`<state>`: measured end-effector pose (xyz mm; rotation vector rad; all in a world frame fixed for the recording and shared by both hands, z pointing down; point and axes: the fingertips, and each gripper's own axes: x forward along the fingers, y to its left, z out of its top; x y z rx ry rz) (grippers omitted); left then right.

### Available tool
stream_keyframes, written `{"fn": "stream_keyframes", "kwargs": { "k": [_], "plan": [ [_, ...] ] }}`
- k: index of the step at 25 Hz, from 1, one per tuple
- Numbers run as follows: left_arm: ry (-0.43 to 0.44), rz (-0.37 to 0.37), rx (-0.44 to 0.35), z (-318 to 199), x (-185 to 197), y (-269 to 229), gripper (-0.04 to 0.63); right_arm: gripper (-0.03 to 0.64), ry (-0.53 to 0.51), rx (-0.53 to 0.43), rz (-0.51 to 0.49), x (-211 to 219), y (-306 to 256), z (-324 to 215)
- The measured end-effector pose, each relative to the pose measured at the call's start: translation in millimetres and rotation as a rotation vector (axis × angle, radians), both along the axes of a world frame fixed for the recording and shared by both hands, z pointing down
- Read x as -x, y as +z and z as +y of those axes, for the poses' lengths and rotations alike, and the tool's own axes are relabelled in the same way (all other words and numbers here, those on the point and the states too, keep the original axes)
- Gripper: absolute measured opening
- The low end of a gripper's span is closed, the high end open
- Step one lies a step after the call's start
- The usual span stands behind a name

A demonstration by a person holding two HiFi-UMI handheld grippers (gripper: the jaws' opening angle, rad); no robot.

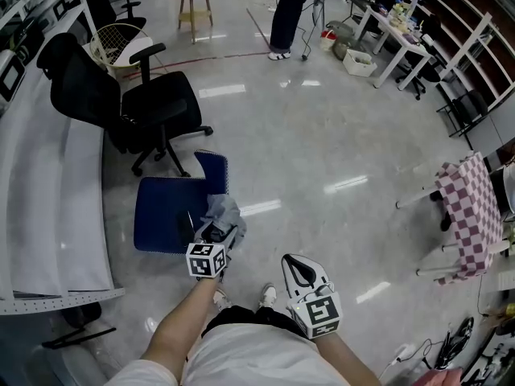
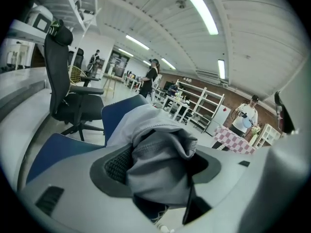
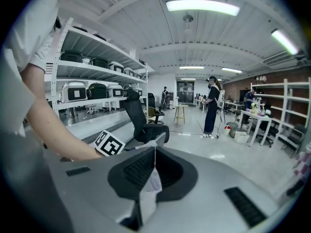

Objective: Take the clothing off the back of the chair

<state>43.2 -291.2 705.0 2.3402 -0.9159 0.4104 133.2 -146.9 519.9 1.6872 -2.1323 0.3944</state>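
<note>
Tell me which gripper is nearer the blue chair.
Left. The left gripper is at the blue chair, clamped on the gray garment; the right gripper hangs farther right, clear of the chair.

Grey clothing is showing against a blue chair on a pale, gleaming floor.

The clothing (image 2: 160, 159) between the left gripper's (image 1: 216, 233) jaws is showing soft light grey with darker grey folds, and the chair (image 1: 161, 203) just beyond it is showing deep blue. Both grippers are showing pale grey bodies with black pads, and their marker cubes (image 1: 205, 260) are carrying black-and-white square patterns. Farther ahead of the left gripper, an office chair (image 1: 121, 95) is showing solid black. Well off to the right of the right gripper (image 1: 299, 273), a tablecloth (image 1: 471, 211) is showing a pink-and-white check. The floor (image 1: 322, 135) is gleaming pale grey with white streaks of light.
</note>
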Motion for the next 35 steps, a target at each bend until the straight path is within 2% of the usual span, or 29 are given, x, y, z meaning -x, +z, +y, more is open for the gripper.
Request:
{"fn": "stream_keyframes", "kwargs": {
  "k": [5,13,23,27,35],
  "plan": [
    [-0.006,0.035,-0.025,-2,2,-11,0.251,0.017,-0.015,-0.003,-0.01,7,1,-3],
    [-0.026,0.075,-0.024,3,4,-22,0.195,0.017,-0.038,-0.013,-0.021,7,-1,-4],
    [-0.033,0.088,-0.051,5,9,-38,0.115,0.017,-0.088,-0.025,-0.037,14,-5,-5],
    [-0.029,0.09,-0.069,6,12,-47,0.045,0.017,-0.107,-0.033,-0.047,17,-6,-5],
    [-0.051,0.117,-0.082,13,13,-68,0.04,0.017,-0.139,-0.048,-0.073,21,-8,-3]
  ]
}}
